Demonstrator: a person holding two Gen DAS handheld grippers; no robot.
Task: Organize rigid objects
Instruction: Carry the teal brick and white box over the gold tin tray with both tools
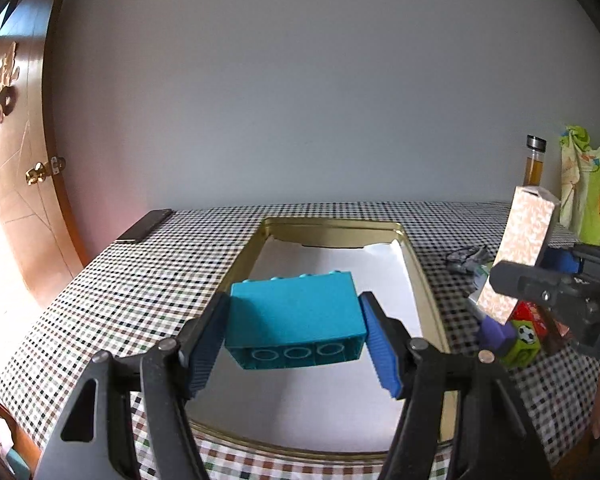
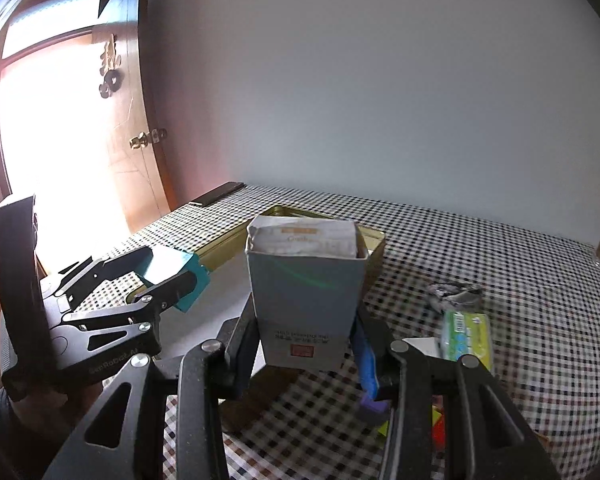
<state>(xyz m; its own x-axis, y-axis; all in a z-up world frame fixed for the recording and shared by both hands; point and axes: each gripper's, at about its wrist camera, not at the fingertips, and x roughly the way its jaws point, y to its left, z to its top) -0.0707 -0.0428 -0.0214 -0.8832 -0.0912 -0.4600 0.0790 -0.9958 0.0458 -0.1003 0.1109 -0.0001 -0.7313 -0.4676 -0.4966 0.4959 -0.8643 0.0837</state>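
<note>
My left gripper [image 1: 294,320] is shut on a teal toy brick [image 1: 296,320] and holds it above the gold tin tray [image 1: 428,280] lined with white paper. The brick's studs face away. In the right wrist view the left gripper [image 2: 172,276] with the brick [image 2: 192,280] is at the left, over the tray [image 2: 374,240]. My right gripper [image 2: 306,332] is shut on a tall open-topped carton [image 2: 306,300] and holds it upright above the table, right of the tray. The carton also shows at the right of the left wrist view [image 1: 520,252].
The table has a checked cloth [image 1: 140,280]. A pile of small items lies right of the tray: a soccer-print cube [image 1: 524,344], a red pack [image 1: 534,316], a green packet [image 2: 466,334], a grey crumpled thing [image 2: 454,296]. A bottle [image 1: 534,164] stands at the back right. A dark flat object [image 1: 144,226] lies at the back left.
</note>
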